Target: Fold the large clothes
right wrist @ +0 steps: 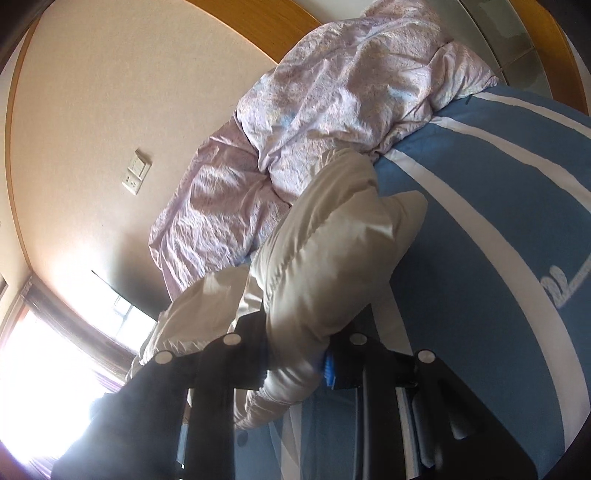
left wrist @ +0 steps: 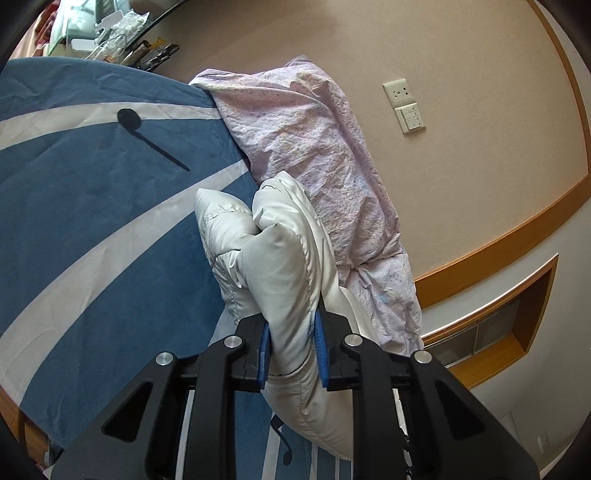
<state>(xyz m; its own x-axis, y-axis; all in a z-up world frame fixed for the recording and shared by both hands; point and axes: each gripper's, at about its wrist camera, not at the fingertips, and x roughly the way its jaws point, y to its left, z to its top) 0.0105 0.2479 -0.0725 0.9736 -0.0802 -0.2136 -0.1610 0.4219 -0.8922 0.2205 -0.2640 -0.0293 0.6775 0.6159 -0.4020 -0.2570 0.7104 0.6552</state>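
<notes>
A puffy white padded jacket (left wrist: 280,258) bulges up in front of the camera in the left wrist view. My left gripper (left wrist: 293,347) is shut on a thick fold of it, its blue pads pressed into the fabric on both sides. In the right wrist view the same white jacket (right wrist: 325,258) rises from my right gripper (right wrist: 295,363), which is shut on another bunched part; only one blue pad shows there. Both held parts hang just above a blue bedspread (left wrist: 92,206) with white stripes. The rest of the jacket is hidden below the grippers.
A crumpled pale pink quilt (left wrist: 314,147) lies heaped along the bed's wall side, right behind the jacket; it also fills the upper middle of the right wrist view (right wrist: 351,92). Wall sockets (left wrist: 404,107) sit on the beige wall. A cluttered glass shelf (left wrist: 103,33) stands past the bed.
</notes>
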